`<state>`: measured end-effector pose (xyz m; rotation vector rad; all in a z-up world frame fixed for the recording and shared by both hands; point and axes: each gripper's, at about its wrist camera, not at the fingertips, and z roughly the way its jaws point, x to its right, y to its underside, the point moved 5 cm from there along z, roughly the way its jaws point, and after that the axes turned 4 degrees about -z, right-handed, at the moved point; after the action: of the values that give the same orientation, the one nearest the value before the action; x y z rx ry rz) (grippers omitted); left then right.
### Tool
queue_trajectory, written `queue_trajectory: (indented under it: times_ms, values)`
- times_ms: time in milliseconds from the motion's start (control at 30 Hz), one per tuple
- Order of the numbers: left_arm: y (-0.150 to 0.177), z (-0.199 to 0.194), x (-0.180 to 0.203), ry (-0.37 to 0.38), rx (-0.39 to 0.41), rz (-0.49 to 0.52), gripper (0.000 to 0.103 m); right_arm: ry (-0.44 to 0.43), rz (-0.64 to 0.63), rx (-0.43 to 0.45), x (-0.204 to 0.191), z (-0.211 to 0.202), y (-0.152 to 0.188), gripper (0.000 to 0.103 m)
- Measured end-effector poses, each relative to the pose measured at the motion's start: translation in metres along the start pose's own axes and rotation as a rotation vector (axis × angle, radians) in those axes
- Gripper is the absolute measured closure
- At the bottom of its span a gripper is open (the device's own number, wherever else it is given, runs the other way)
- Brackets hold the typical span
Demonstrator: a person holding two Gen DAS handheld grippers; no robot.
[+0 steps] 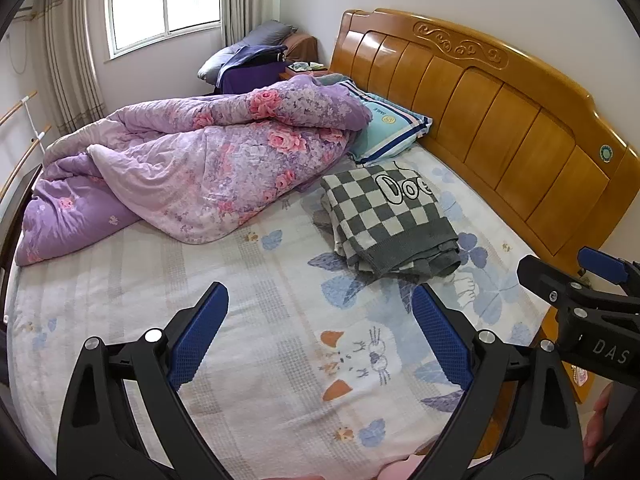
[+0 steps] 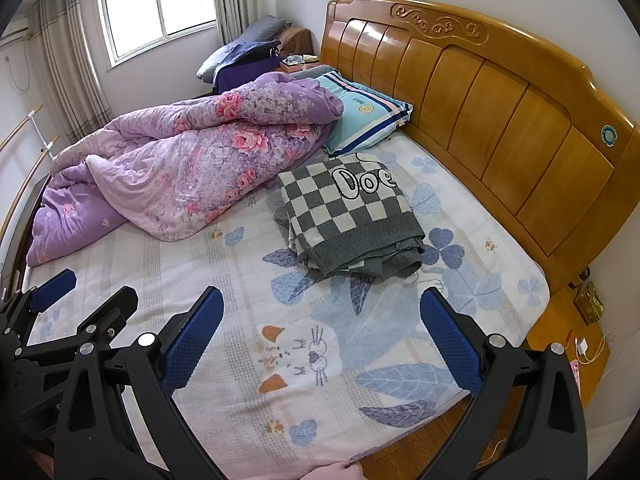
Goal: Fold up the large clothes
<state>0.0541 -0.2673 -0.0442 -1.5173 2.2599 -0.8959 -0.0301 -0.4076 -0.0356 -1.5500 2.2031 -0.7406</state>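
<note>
A grey-and-white checkered knit sweater (image 1: 384, 220) (image 2: 352, 220) lies folded into a flat bundle on the bed sheet (image 1: 248, 312) (image 2: 224, 272), near the headboard. My left gripper (image 1: 320, 334) hovers open over the sheet, short of the sweater, nothing between its blue pads. My right gripper (image 2: 322, 340) is also open and empty, above the cat print on the sheet and in front of the sweater. In the left wrist view the right gripper (image 1: 576, 276) shows at the right edge; in the right wrist view the left gripper (image 2: 80, 296) shows at the lower left.
A crumpled purple floral quilt (image 1: 192, 172) (image 2: 180, 168) fills the far left of the bed. A striped teal pillow (image 1: 384, 128) (image 2: 364, 116) leans by the wooden headboard (image 1: 500, 120) (image 2: 480, 96). A bedside table with cables (image 2: 576, 336) stands at the right. Window and curtains lie beyond.
</note>
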Motion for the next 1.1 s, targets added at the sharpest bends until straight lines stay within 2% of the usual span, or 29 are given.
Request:
queue_trajectory:
  times_ms: [1000,1100]
  values:
    - [-0.0016,0.0031,0.0046,-0.012,0.000,0.009,0.010,-0.002,0.003,-0.008,0.0045,0.0037,-0.0019,0.008]
    - [-0.0032,0.0010,-0.0013,-0.011,0.032,0.017,0.013,-0.008,0.001,-0.005,0.0046,0.0037,-0.0001,0.008]
